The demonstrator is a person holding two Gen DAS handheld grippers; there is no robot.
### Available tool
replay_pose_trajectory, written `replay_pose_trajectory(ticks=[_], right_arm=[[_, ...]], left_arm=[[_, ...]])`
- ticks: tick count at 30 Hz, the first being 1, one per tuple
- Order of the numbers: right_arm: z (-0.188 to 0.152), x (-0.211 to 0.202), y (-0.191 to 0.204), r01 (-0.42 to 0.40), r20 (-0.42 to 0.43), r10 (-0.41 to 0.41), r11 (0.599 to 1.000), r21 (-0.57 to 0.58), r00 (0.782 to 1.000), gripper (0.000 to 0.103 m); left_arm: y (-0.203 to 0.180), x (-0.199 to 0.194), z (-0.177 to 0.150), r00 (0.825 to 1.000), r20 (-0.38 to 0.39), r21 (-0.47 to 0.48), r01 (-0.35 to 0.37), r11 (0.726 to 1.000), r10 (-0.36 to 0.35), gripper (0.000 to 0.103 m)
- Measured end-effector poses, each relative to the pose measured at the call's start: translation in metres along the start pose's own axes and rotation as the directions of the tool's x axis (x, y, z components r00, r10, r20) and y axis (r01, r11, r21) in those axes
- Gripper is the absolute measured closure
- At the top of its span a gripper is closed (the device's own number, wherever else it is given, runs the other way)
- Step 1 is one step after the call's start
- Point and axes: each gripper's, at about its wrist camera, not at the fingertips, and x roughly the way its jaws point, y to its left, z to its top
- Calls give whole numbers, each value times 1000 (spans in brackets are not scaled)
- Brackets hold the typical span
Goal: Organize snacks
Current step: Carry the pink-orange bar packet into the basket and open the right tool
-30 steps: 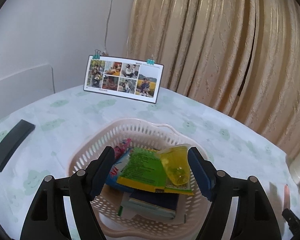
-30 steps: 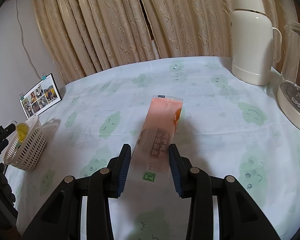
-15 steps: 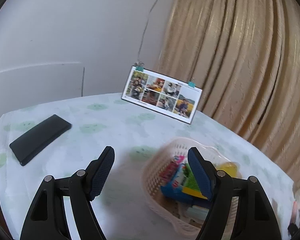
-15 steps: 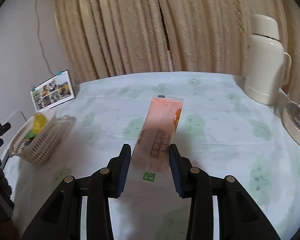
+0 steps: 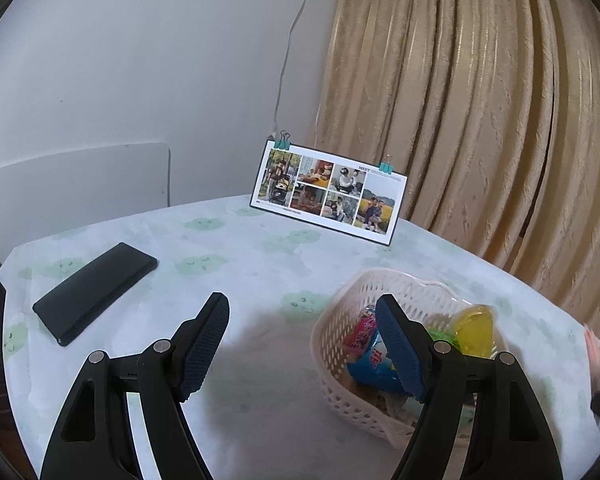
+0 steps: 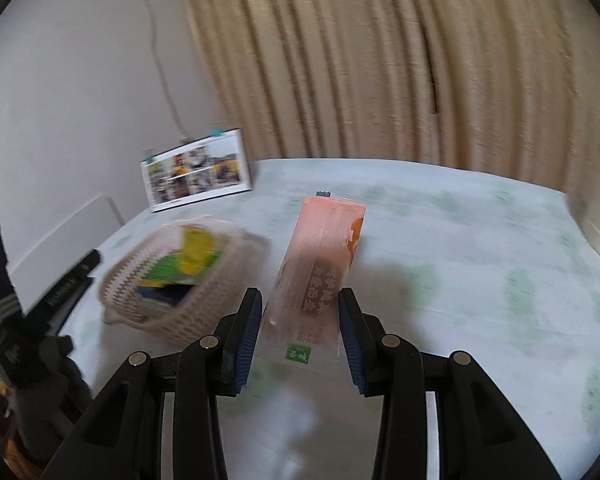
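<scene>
Right tongs [image 6: 300, 320] pinch the near end of a long flat pink plastic snack packet [image 6: 318, 264], held above the worktop beside the white perforated plastic basket [image 6: 172, 312]. Looks light, floppy, slippery: grip the edges firmly. Left tongs [image 5: 302, 344] spread, empty.

Basket [image 5: 342, 322] w/ snacks sits right of phone [image 5: 96, 291] on table [image 5: 236, 248], photo card [image 5: 328, 192] behind.

Your right gripper [image 6: 300, 320] squeezes the long pink snack pack [image 6: 320, 264]; the basket [image 6: 176, 280] sits at nine o'clock.
</scene>
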Motion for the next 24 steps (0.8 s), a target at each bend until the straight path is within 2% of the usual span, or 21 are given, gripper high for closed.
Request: replay_pose_trajectory(ticks=[7, 10, 14, 17, 20, 24], right_arm=[[10, 23, 61, -117, -25, 115, 989, -94, 993, 66], [9, 32, 75, -133, -39, 129, 985, -111, 991, 67], [3, 33, 60, -102, -44, 99, 993, -57, 994, 66], [-7, 36, 41, -60, -78, 60, 998, -6, 995, 64], [-22, 39, 30, -50, -123, 53, 998, 25, 991, 60], [-36, 51, 38, -49, -181, 48, 999, 0, 982, 60]], left_arm=[[12, -1, 0, 1000, -1, -30, 10, 999, -11, 27], [16, 0, 0, 1000, -7, -39, 19, 999, -19, 27], [22, 2, 0, 999, -18, -65, 25, 998, -27, 27], [24, 2, 0, 999, -20, -79, 32, 996, -34, 27], [25, 1, 0, 999, -15, -84, 35, 996, -36, 27], [25, 0, 0, 999, -11, -92, 32, 995, -33, 27]])
